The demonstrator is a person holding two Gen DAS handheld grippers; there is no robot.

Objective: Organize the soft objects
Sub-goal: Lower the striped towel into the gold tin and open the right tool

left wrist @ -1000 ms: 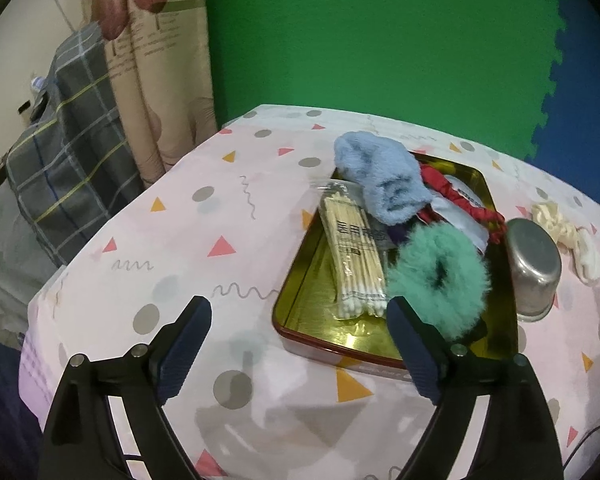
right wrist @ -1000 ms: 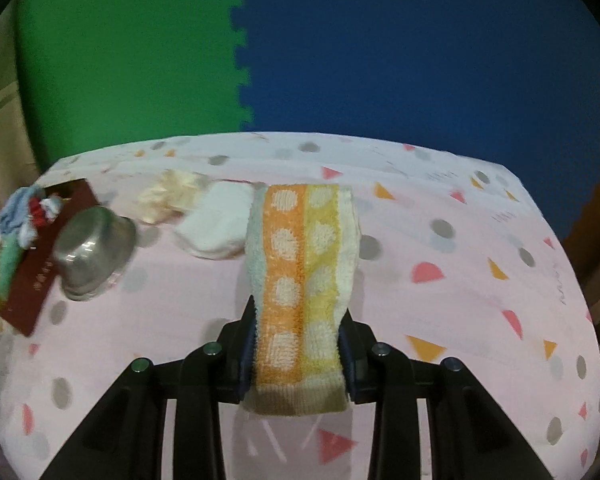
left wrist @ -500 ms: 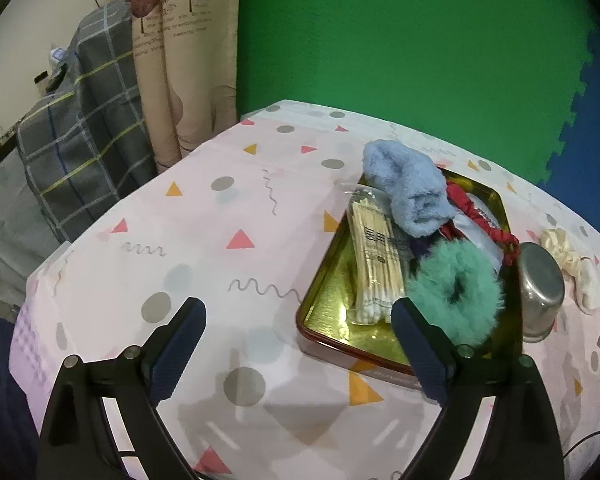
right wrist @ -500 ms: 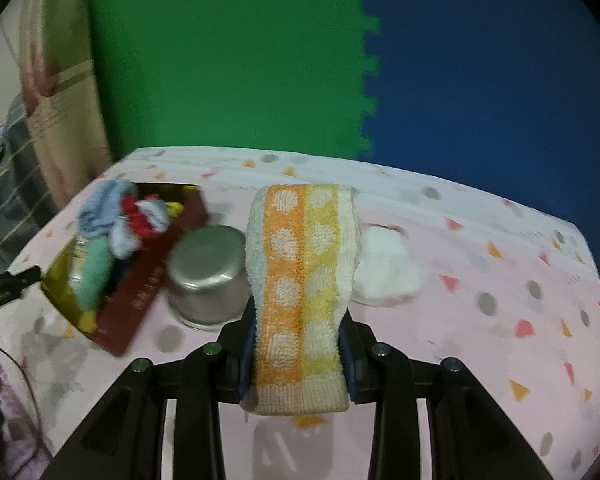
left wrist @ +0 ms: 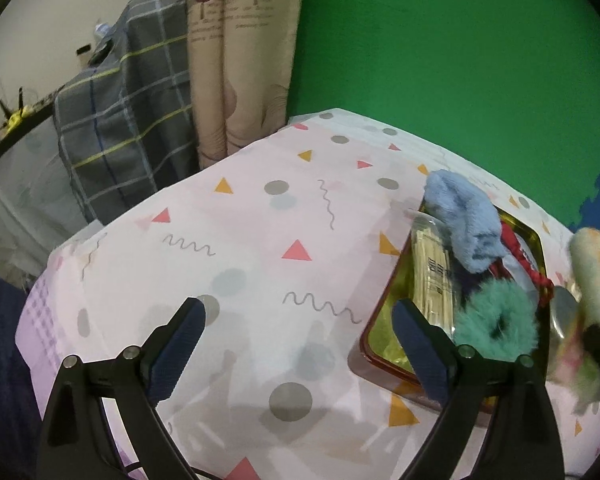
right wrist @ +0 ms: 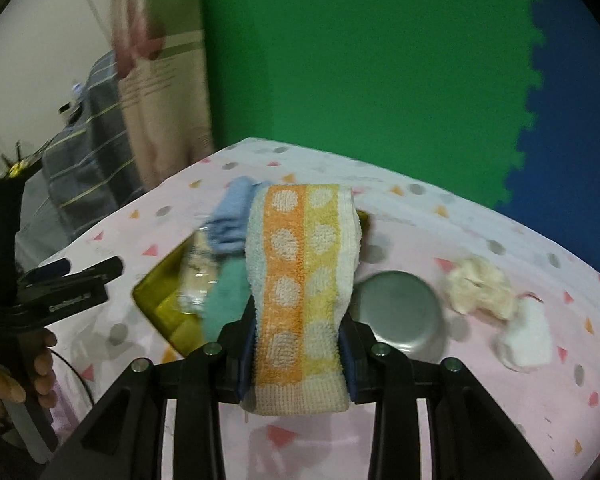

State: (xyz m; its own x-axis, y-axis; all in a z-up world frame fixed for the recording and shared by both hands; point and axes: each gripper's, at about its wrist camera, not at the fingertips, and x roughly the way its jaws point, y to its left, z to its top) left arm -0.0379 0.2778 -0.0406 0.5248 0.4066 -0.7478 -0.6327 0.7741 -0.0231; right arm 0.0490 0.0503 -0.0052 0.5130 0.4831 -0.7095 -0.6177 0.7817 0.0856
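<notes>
Green and blue foam mats back a desk (left wrist: pixel 260 240) under a pink patterned cloth. My right hand-held gripper (right wrist: pixel 298 356) is clamped on a folded terry towel (right wrist: pixel 302 280), orange and yellow with pale dots, pinched across its width near the lower end. I judge it light, soft and limp; the free end will flop, yet the looped pile should not slip from the pads. Holding it low across the fold suits it. Beyond the towel's tip sits the gold tray (right wrist: pixel 156 296), my landmark, so the towel hangs in front of and above it. In the tray lie a blue fuzzy cloth (right wrist: pixel 230 220), a teal fuzzy ring (left wrist: pixel 496 326) and a packet of cotton swabs (left wrist: pixel 434 276). Right of the tray stands a steel bowl (right wrist: pixel 396 312), then a cream scrunchie (right wrist: pixel 478 286) and a white pad (right wrist: pixel 528 334). My left hand-held gripper (left wrist: pixel 296 344) stands wide apart and empty, left of the tray over bare cloth.
</notes>
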